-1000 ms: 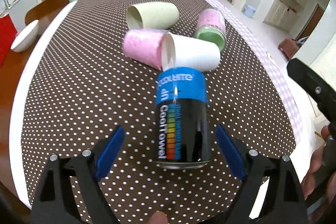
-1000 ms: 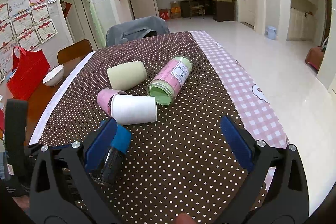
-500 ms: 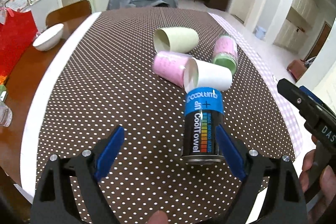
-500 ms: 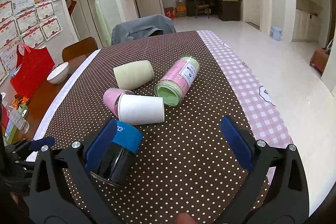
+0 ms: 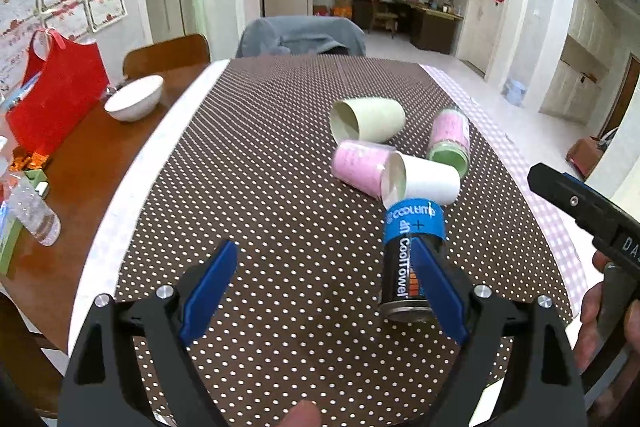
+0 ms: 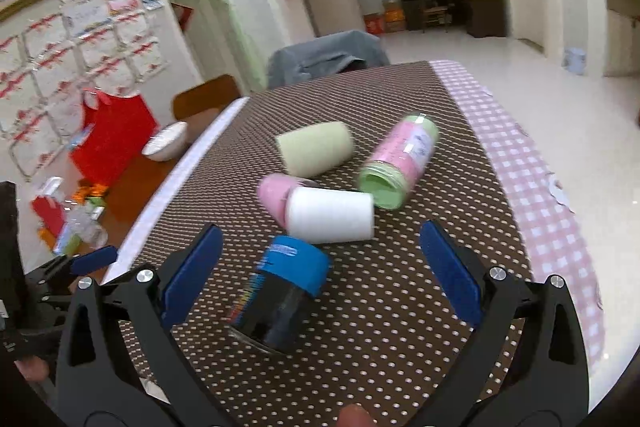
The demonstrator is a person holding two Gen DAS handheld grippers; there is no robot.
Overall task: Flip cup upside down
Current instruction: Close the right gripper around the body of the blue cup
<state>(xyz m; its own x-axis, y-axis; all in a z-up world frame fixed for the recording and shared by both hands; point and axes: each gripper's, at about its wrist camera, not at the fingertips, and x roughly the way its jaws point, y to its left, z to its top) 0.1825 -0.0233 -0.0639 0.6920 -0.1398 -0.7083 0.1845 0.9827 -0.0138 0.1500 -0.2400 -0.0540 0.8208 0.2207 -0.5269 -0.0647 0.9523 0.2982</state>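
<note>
Black-and-blue cylindrical canister printed "CoolTowel" (image 5: pixel 412 259) lies on its side on the brown polka-dot covered surface (image 5: pixel 260 187), nearest of all containers to both grippers. Its long axis runs roughly away from the onlooker's edge: metal-rimmed end toward the grippers, blue-banded end pointing at the cluster behind.

Cluster contents, all on their sides:
- white paper cup (image 5: pixel 424 181), just beyond the canister's blue end, apparently touching it
- pink paper cup (image 5: pixel 358 163), against the white cup's mouth
- pale green paper cup (image 5: pixel 368 119), farther back
- pink jar with green lid (image 5: pixel 450 141), to the right

Which container is the intended cup cannot be told; the canister is the likeliest candidate by position.

Left gripper (image 5: pixel 320 291): jaws spread wide, holding nothing. The canister sits at its right finger, off centre to the right.

Right gripper (image 6: pixel 320 271): jaws spread wide, holding nothing. The canister (image 6: pixel 280 295) lies between its fingers, left of centre, axis tilted slightly rightward.

Judgement: the right gripper is better aligned. A grasp across the canister's width, followed by a rotation to vertical, appears required.
</note>
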